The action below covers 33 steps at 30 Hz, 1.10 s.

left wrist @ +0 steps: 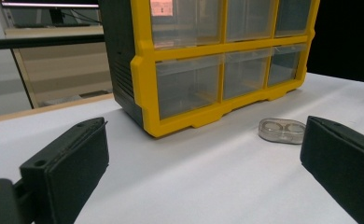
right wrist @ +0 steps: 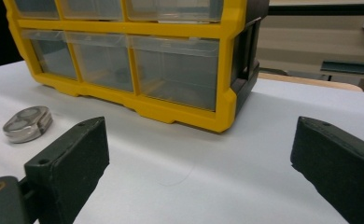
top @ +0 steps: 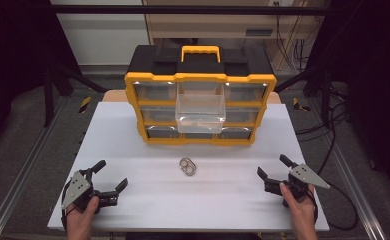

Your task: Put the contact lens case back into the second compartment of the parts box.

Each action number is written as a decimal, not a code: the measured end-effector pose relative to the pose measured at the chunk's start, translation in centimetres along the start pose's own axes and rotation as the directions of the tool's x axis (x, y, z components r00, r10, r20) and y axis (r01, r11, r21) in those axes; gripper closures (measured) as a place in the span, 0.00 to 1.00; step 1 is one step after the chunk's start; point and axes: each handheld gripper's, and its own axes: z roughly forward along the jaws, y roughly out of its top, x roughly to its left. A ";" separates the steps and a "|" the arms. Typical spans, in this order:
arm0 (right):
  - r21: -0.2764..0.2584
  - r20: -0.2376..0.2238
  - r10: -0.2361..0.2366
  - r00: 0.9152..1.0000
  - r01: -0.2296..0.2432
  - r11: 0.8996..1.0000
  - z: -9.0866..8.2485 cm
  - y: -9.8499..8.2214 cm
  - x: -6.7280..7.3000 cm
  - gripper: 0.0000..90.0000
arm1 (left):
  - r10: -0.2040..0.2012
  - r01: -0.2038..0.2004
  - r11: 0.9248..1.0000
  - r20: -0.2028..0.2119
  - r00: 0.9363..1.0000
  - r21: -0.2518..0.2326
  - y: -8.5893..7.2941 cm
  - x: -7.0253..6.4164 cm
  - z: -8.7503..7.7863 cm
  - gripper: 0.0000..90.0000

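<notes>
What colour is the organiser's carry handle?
Yellow: the handle on the black-topped organiser shows best in the high view.

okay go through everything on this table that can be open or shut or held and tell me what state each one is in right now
Organizer box: upright at the back of the table, handle on top.
Middle drawer: pulled out, open.
Other drawers: pushed in.
Small clear case: lying flat in front of the box, lid shut, untouched.
Left hand-held gripper: open, empty, low over the table.
Right hand-held gripper: open, empty, low over the table.
</notes>
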 end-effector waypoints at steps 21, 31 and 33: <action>0.013 -0.009 -0.004 1.000 0.004 1.000 0.1 -0.3 0.6 0.05 | 0.006 -0.042 0.979 0.176 0.984 0.200 0.9 -4.1 4.0 0.02; 0.001 -0.025 -0.045 0.999 0.045 0.999 0.2 -0.2 1.4 0.05 | 0.034 -0.106 0.952 0.244 0.969 0.288 2.4 -6.4 7.8 0.03; -0.020 -0.036 -0.055 0.998 0.055 0.998 0.3 -0.1 1.6 0.06 | 0.061 -0.141 0.941 0.257 0.965 0.308 2.9 -7.3 8.9 0.03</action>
